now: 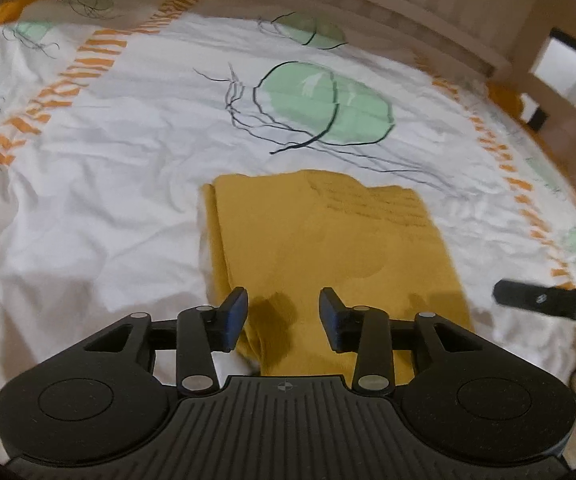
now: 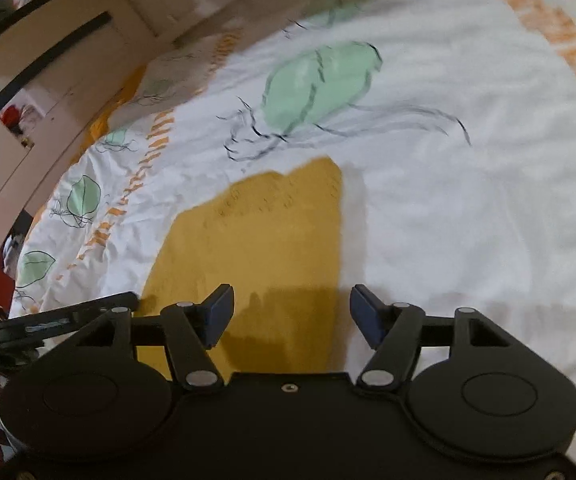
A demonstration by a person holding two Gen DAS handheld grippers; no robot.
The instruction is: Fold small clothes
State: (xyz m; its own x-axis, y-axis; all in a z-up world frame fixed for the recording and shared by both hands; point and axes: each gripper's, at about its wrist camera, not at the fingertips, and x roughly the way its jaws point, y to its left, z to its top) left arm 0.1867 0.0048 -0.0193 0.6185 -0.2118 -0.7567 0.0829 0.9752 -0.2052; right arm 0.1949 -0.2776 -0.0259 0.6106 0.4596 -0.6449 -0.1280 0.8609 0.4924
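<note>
Yellow cloth (image 1: 328, 264) lies flat on the white bedsheet (image 1: 107, 184) in the middle of my left view, already folded into a long shape. My left gripper (image 1: 283, 318) hangs over its near end, spread wide, holding nothing. In my right view the same cloth (image 2: 263, 240) sits left of the middle, and my right gripper (image 2: 292, 316) is spread over its right edge. I think one more fold is next: pinch both near corners together.

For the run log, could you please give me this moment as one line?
left gripper: open, over near edge | right gripper: open, at right edge | yellow garment: folded flat, unheld | bedsheet: wrinkled
</note>
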